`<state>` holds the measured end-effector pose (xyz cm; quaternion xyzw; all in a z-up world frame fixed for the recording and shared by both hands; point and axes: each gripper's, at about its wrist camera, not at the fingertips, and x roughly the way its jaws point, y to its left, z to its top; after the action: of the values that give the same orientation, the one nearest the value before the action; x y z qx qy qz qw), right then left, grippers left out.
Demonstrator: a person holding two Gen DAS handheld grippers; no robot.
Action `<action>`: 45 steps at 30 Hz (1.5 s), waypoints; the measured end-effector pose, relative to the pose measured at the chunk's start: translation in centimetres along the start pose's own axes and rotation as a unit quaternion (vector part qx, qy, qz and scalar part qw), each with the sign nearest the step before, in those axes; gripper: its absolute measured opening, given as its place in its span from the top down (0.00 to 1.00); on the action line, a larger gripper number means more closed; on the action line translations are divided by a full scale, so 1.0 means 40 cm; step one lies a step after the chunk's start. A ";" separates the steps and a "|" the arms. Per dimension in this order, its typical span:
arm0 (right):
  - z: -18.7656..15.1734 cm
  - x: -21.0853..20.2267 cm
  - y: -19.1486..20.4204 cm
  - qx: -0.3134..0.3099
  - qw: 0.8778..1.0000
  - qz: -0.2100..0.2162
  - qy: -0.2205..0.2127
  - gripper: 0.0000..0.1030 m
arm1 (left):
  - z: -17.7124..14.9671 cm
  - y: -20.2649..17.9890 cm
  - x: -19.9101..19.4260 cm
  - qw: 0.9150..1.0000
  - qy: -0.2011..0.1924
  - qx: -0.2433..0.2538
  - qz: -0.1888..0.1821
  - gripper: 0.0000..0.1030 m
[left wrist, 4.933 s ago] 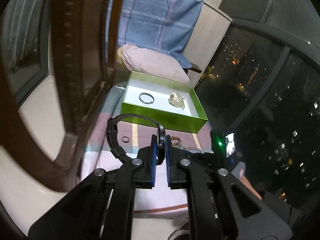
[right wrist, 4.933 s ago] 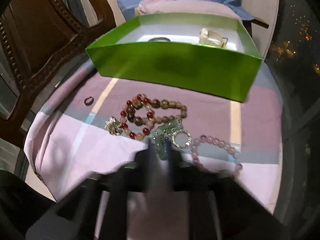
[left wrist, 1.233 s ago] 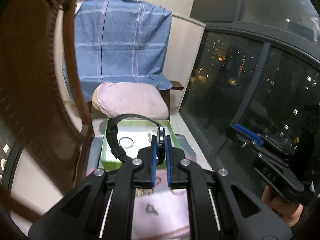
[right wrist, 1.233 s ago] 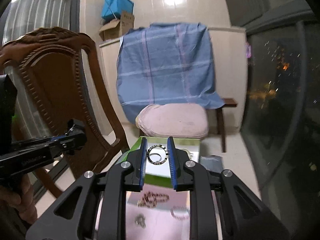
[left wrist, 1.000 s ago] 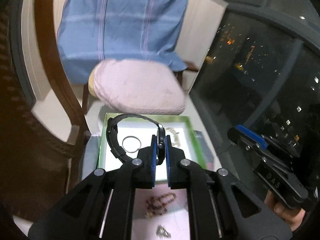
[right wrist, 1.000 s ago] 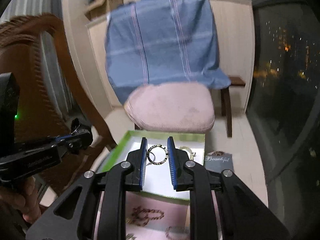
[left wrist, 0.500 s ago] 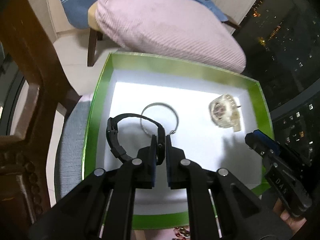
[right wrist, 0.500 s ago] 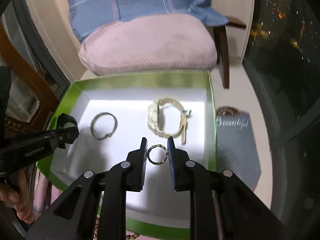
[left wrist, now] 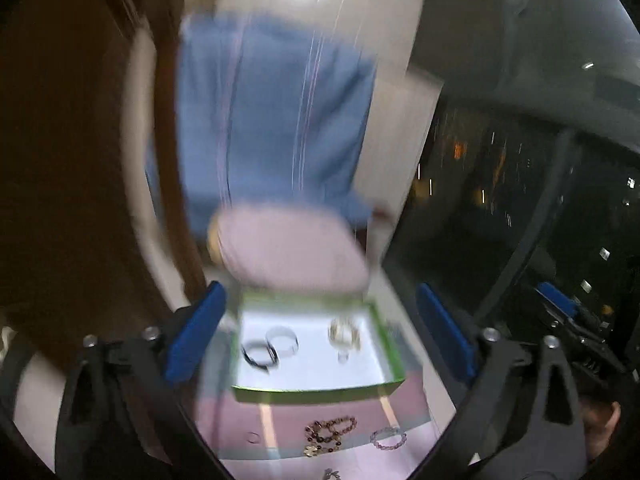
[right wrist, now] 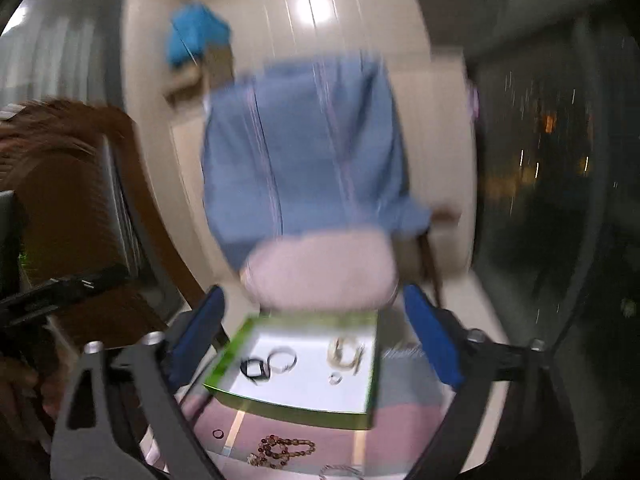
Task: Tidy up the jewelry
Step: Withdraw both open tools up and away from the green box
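Already four pieces lie in the green box (right wrist: 224, 378): a black bangle (right wrist: 255, 370), a silver hoop (right wrist: 283, 360), a pale watch (right wrist: 345, 353) and a small ring (right wrist: 335, 378), all on its white floor. The bangle overlaps the hoop's left edge; the ring sits just in front of the watch.

Both grippers are empty. The left gripper (left wrist: 316, 332) has its jaws opening, spread wide, with nothing between them but the view of the box beyond. The right gripper (right wrist: 314, 338) is likewise opening, its blue pads well apart and bare.

What is left sits on the pink cloth (left wrist: 340, 408) in front of the box: a tangle of dark bead bracelets (left wrist: 330, 434), a lilac bead bracelet (left wrist: 388, 438), a small dark ring (right wrist: 217, 434) off to the left, and what looks like a small charm (left wrist: 331, 473) at the near edge, though blur makes that one hard to name. By my reckoning the job is roughly half done.

For room: the box's near wall stands between the loose pieces and their place, so each piece must go over it. A wooden chair (right wrist: 80, 200) crowds the left side and dark window glass (left wrist: 520, 220) the right; the cloth's near edge is close to the beads. The box floor is mostly bare toward the front and right, with space for the bracelets.
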<state>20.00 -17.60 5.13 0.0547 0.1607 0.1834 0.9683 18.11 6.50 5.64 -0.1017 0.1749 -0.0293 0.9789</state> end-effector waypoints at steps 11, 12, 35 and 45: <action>-0.297 -0.391 0.118 -0.043 0.999 -0.024 0.012 0.10 | -0.343 -0.129 -0.411 0.999 -0.027 0.029 0.010 0.04; -0.319 -0.400 0.117 -0.038 0.999 -0.027 0.020 0.10 | -0.367 -0.132 -0.416 0.999 -0.019 0.032 0.012 0.04; -0.414 -0.460 0.133 -0.019 0.998 -0.030 0.057 0.10 | -0.488 -0.123 -0.407 0.997 0.068 0.016 0.026 0.04; -0.414 -0.454 0.129 -0.019 0.997 -0.030 0.061 0.10 | -0.495 -0.129 -0.391 0.997 0.077 0.020 0.023 0.04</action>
<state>-3.22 -18.79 -4.34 0.0205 0.2180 0.1607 0.9624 -3.57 -0.83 -6.21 -0.0752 0.2516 -0.0179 0.9648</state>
